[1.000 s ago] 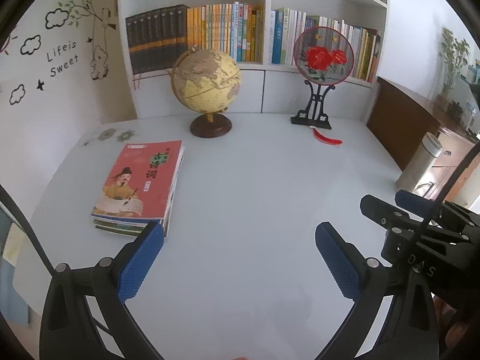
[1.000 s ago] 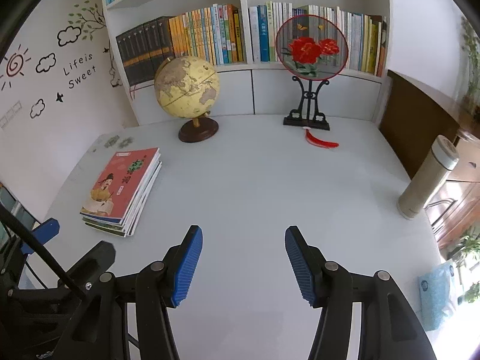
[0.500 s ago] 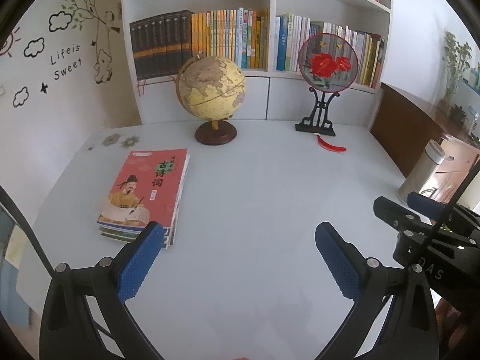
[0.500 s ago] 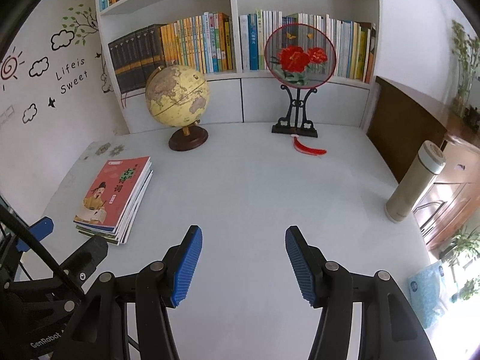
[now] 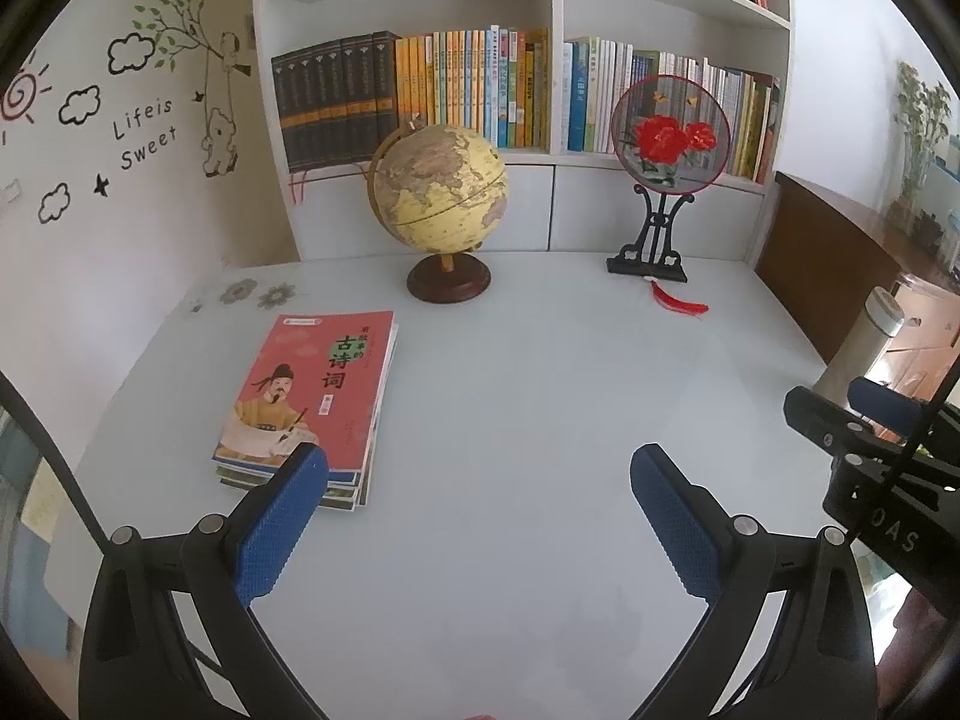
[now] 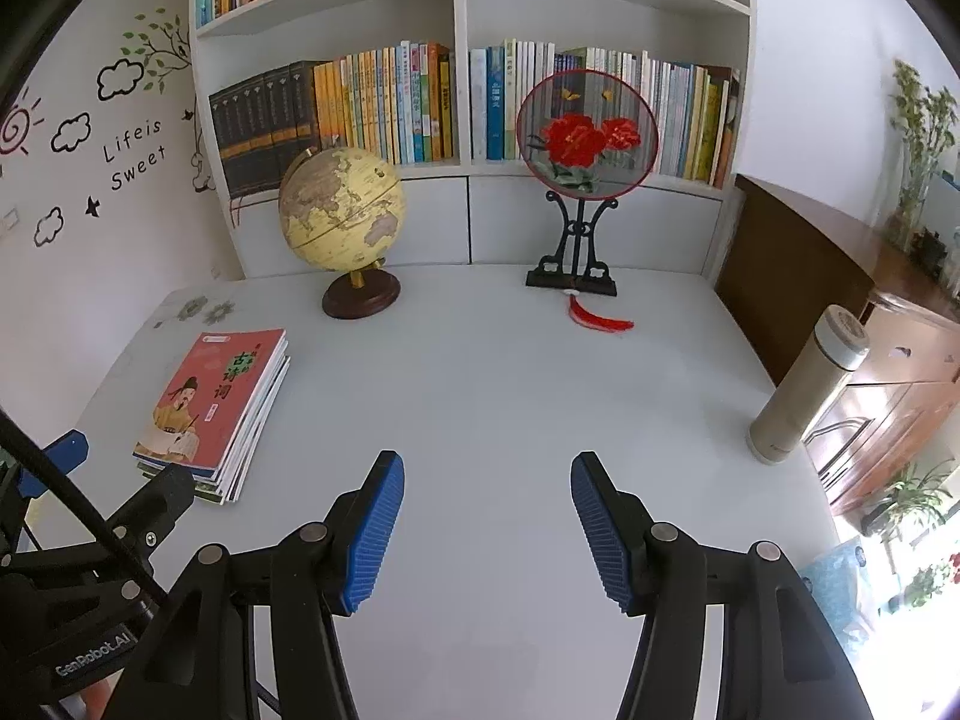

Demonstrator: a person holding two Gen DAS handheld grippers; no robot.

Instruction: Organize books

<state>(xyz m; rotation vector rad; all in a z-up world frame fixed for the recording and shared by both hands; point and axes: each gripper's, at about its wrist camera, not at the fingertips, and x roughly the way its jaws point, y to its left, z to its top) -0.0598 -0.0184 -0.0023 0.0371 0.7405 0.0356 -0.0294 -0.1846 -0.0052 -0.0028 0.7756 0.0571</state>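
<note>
Both of your grippers have drawn back and up from the desk over the last second; the shelves fill more of each view now than they did, and the stack of books (image 5: 312, 402) sits further from the lenses than before. Your left gripper (image 5: 480, 495) hangs with its jaws spread wide and nothing between them, its left pad overlapping the near edge of the stack in the picture, though whether it touches I cannot tell; your right gripper (image 6: 487, 501) is likewise released and empty, over bare desk (image 6: 492, 384), well apart from the books.

The stack itself has not shifted across the three moments; it lies flat on the left side of the desk, a red-covered book on top, several thinner ones beneath with their edges slightly fanned, near the globe (image 5: 438, 183) but not touching it; the fan ornament (image 6: 585, 138) and the flask (image 6: 807, 387) stand well away to the right.

What this means for you: a retreat with empty, open jaws and a piled stack fits either a pause before you go in to square or move the books, or a withdrawal after gathering them into that pile; the frames do not settle which; the fanned lower edges are the one sign that the pile is not yet perfectly tidy.
</note>
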